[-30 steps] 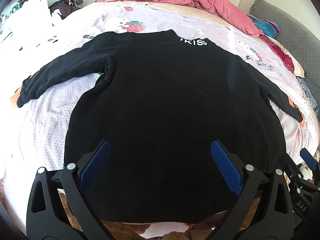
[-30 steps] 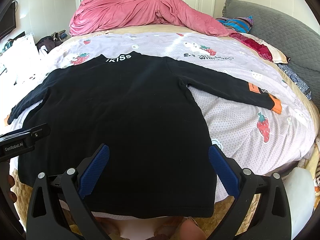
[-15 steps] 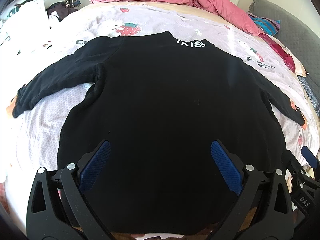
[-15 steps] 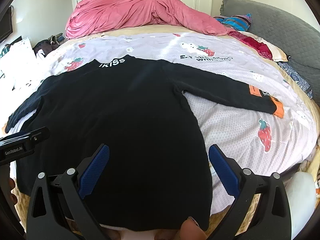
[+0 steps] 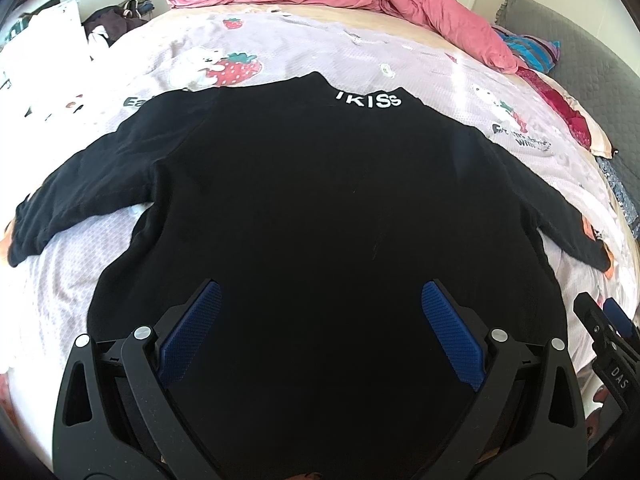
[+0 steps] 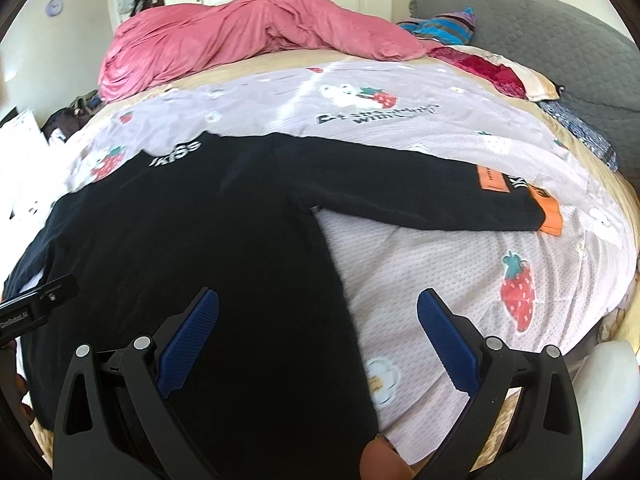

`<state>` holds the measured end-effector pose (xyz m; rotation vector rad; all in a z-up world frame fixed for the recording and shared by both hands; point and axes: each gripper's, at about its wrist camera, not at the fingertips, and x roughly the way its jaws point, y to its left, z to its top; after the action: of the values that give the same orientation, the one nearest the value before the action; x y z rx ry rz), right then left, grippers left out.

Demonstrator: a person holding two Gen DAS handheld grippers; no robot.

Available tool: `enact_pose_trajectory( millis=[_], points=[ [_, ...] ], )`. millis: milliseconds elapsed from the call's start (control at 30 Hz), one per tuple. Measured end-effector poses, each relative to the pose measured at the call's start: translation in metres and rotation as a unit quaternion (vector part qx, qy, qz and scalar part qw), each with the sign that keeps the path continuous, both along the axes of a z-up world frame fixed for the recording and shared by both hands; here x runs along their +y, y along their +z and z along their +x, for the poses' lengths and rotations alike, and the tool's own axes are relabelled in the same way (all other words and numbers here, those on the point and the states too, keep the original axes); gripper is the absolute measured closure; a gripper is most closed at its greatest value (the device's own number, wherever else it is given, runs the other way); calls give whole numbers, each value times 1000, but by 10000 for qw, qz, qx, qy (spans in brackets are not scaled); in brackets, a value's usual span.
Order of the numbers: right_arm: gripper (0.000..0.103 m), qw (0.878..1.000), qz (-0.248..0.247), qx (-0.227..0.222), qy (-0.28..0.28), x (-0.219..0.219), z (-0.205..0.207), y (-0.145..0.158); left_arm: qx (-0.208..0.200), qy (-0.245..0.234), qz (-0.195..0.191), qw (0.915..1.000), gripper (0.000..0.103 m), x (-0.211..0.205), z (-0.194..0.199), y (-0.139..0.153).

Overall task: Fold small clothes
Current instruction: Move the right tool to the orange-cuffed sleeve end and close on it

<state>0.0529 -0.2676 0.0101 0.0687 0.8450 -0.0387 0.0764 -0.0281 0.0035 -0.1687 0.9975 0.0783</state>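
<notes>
1. Sweater (image 5: 320, 208), black, lies spread flat on the strawberry-print sheet (image 5: 280, 52), collar with white lettering (image 5: 366, 100) at its far end and both sleeves stretched out sideways.
2. My left gripper (image 5: 320, 334) hangs over the sweater's near hem with its blue pads wide apart and nothing between them.
3. My right gripper (image 6: 318, 334) is also spread wide and empty, straddling the sweater's right side edge: one pad over black cloth, the other over the sheet.
4. The sweater's right sleeve (image 6: 420, 192) ends in an orange cuff (image 6: 550, 214).
5. Beyond the sweater's collar, a pink duvet (image 6: 248, 36) is bunched up.
6. A grey headboard (image 6: 540, 44) stands right of the sweater.
</notes>
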Motion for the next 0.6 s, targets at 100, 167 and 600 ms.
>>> enact_pose_trajectory(
  millis=[100, 167, 600],
  points=[
    [4, 9998, 49, 12, -188, -14, 8, -2, 7, -11, 16, 10000, 9, -3, 9, -1],
    [4, 9994, 74, 19, -330, -26, 12, -3, 13, -29, 19, 10000, 9, -7, 16, -1],
    [4, 9904, 344, 165, -1328, -109, 36, -15, 125, -118, 22, 9998, 9, -21, 52, -10]
  ],
)
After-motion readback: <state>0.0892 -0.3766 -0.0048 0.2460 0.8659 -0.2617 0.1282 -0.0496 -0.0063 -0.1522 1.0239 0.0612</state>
